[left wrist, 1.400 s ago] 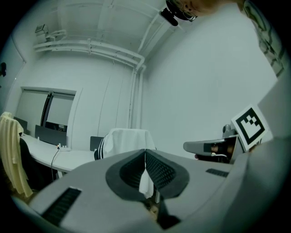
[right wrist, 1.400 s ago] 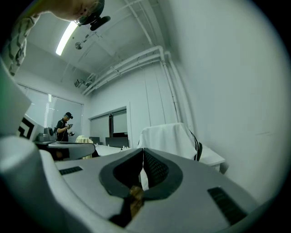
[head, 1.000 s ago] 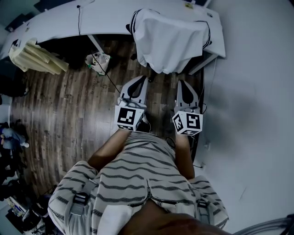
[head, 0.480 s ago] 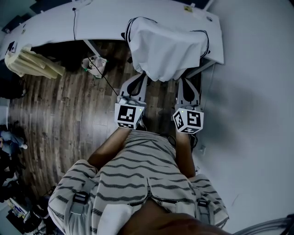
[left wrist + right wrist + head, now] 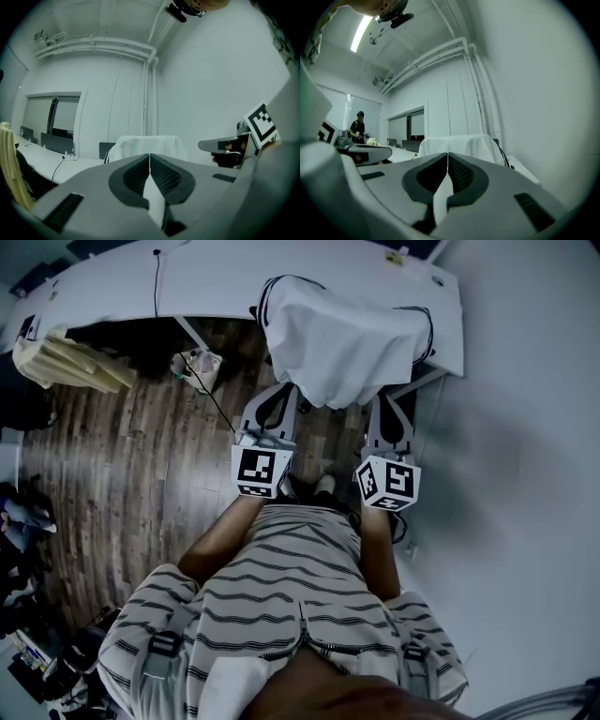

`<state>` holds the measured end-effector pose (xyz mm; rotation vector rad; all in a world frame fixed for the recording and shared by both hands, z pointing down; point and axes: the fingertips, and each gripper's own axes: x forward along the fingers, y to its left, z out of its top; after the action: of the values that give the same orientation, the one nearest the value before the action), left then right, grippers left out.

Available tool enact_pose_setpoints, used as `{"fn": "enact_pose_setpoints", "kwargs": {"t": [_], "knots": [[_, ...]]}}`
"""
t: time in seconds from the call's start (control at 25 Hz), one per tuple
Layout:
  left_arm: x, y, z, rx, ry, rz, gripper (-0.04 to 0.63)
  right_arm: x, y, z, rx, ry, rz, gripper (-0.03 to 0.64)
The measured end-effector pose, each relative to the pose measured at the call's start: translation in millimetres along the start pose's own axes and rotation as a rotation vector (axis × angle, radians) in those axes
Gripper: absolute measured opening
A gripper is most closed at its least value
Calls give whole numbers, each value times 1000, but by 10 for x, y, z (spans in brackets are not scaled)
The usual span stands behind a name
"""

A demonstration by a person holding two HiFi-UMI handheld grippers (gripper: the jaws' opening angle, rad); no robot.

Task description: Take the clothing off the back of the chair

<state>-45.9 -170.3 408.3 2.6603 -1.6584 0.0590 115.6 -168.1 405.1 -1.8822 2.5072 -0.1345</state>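
Observation:
A white garment (image 5: 342,345) hangs over the back of a dark chair (image 5: 265,294) pushed up to a white desk (image 5: 206,282). The same garment (image 5: 149,143) lies straight ahead in the left gripper view, and the garment (image 5: 457,142) fills the middle of the right gripper view. My left gripper (image 5: 279,396) is shut and empty, its tips just short of the cloth's lower left hem. My right gripper (image 5: 386,407) is shut and empty too, its tips hidden under the cloth's lower right edge in the head view. Both point level at the chair.
A wooden floor (image 5: 122,456) spreads left of the chair, with a cable and a small white bin (image 5: 201,367) under the desk. A second chair with pale cloth (image 5: 66,357) stands at far left. A white wall (image 5: 525,427) runs close on the right. A person (image 5: 358,126) stands far off.
Both grippers have moved forward toward the chair; the draped garment now sits closer to their tips. The jaws stayed shut.

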Motion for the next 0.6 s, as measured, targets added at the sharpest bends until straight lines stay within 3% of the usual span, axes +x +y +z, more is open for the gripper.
{"fn": "enact_pose_setpoints", "kwargs": {"t": [0.32,0.6], "knots": [[170,58,68,5,20,73,26,148,-213,89,-1,23,30,21],[388,140,96,8,40,76,26,332,-361,145,-9,34,42,21]]}}
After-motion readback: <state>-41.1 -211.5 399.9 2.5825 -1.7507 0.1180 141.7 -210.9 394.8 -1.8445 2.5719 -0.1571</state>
